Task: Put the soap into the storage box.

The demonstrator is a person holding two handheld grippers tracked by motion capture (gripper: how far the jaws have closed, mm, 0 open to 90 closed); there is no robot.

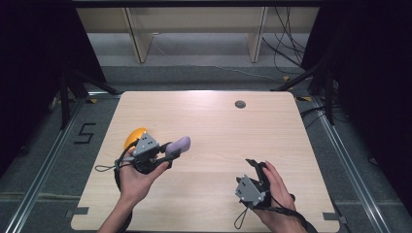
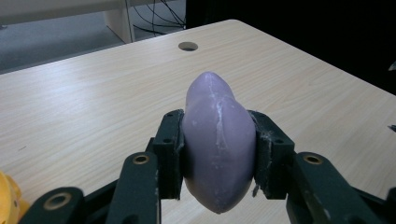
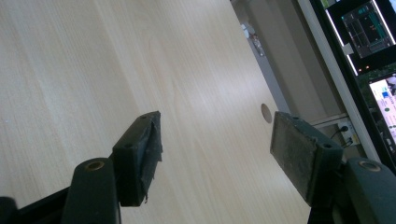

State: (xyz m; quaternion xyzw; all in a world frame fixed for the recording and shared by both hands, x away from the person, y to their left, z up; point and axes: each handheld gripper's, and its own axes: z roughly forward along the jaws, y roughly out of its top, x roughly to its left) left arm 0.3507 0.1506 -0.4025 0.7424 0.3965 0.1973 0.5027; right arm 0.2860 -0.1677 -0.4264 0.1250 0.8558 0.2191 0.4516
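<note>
My left gripper (image 1: 167,154) is shut on a smooth lilac eggplant-shaped object (image 1: 178,145), held above the left part of the wooden table (image 1: 214,126). In the left gripper view the lilac object (image 2: 218,140) sits squeezed between both pads, its rounded tip pointing away. A yellow-orange rounded object (image 1: 134,136) lies just behind the left hand, and its edge (image 2: 8,196) shows at the lower left of that view. My right gripper (image 1: 256,165) hovers at the table's front right, open; the right gripper view shows its jaws (image 3: 217,151) wide apart with bare wood between them.
A round cable hole (image 1: 240,104) sits in the table near its far edge. Beyond the table stand wooden shelf legs (image 1: 138,41) and loose cables (image 1: 284,48) on the floor. Dark curtains flank both sides. Monitors (image 3: 369,32) show in the right gripper view.
</note>
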